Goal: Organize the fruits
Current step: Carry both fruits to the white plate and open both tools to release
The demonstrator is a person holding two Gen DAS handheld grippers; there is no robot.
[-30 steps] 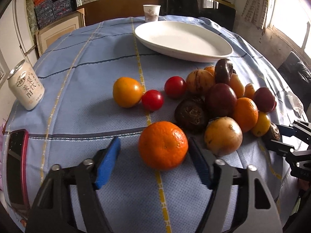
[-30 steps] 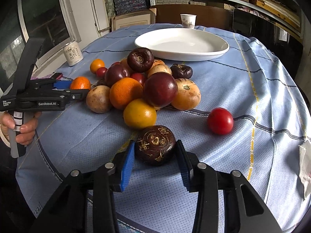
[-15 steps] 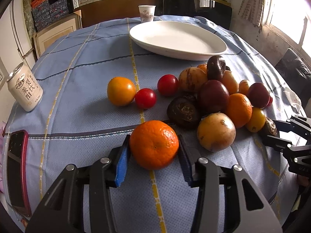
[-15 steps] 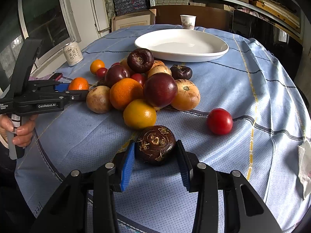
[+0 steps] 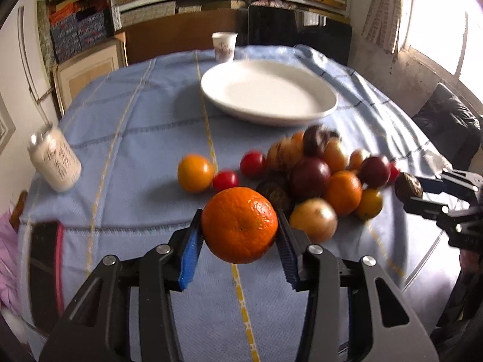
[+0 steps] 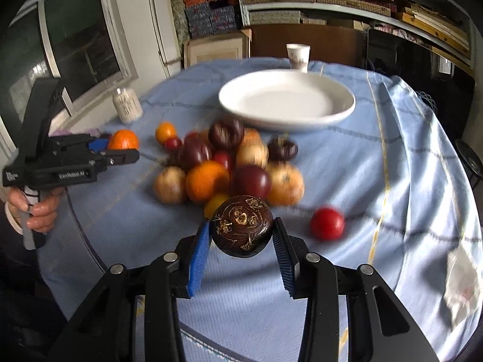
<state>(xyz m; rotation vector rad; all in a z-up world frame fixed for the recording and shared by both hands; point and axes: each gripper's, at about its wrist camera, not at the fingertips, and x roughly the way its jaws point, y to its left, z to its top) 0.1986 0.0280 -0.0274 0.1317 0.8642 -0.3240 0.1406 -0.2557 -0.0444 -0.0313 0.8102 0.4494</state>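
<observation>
Orange mandarin (image 5: 239, 224), dark brown fruit (image 6: 241, 226), white plate (image 5: 327, 102), blue yellow-striped tablecloth (image 5: 135, 126)

Each camera looks forward and down along its own claw, close above the counter (image 5: 145, 126). Both views share the fruit pile (image 5: 317, 175) and white plate (image 6: 286, 102), from opposite sides.

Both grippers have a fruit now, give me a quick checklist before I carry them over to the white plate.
1. Left gripper shut on the orange: ok.
2. Right gripper shut on the dark brown fruit: ok.
3. Both fruits lifted off the tablecloth: ok, judging by the view.
4. White plate has room: ok.
5. Path over the fruit pile high enough: cannot tell.
6. Grip firmness: cannot tell.
</observation>
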